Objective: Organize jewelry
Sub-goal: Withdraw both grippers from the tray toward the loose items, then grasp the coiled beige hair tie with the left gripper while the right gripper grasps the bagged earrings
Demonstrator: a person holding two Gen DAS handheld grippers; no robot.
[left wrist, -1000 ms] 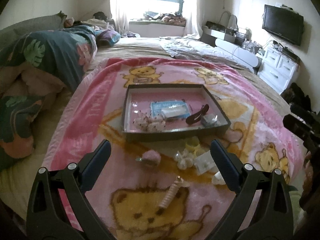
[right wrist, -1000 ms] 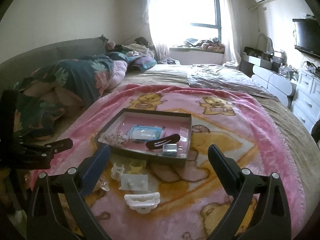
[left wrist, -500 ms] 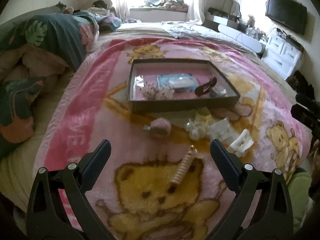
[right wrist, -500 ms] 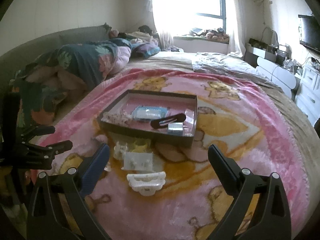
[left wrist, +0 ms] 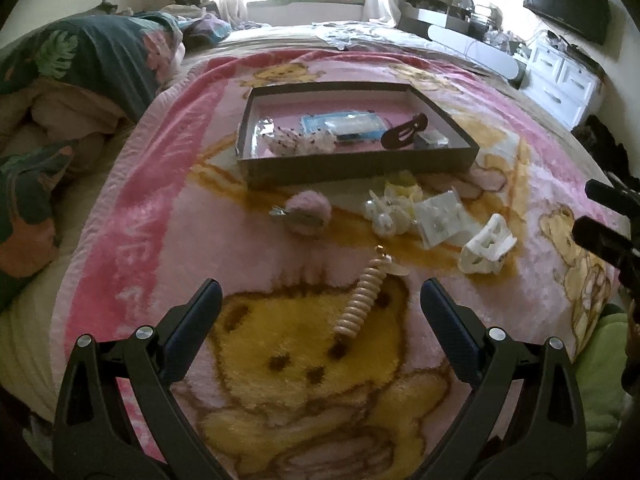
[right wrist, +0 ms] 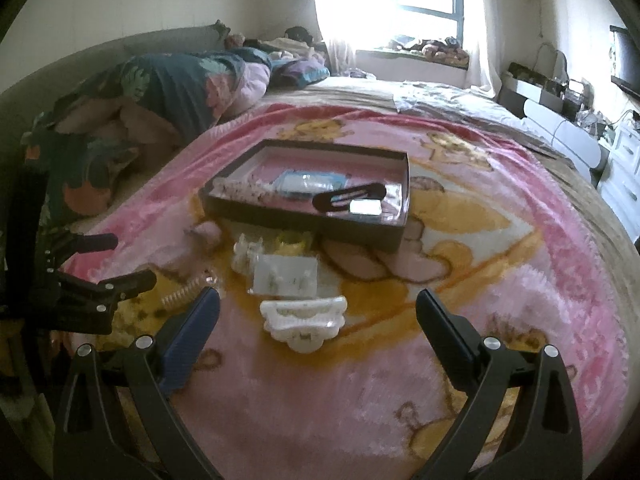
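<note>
I see a pink blanket [left wrist: 132, 184] with yellow bears, a dark tray [left wrist: 360, 164] lined pink, a white claw clip [right wrist: 303, 318], a pink pompom [left wrist: 308, 210], a beige coil [left wrist: 362, 300], and a brown clip [right wrist: 349, 199].

bare blanket [left wrist: 132, 216] lies open left of the pink pompom [left wrist: 308, 210]. clips crowd the tray [left wrist: 360, 162] front, the white claw clip [right wrist: 303, 317] nearest.

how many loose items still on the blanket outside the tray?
6, possibly more hidden in the cluster: pink fluffy pompom clip, small white claw clip, yellow clip by the dark shallow tray, clear earring card, large white claw clip, beige spiral hair tie.
</note>
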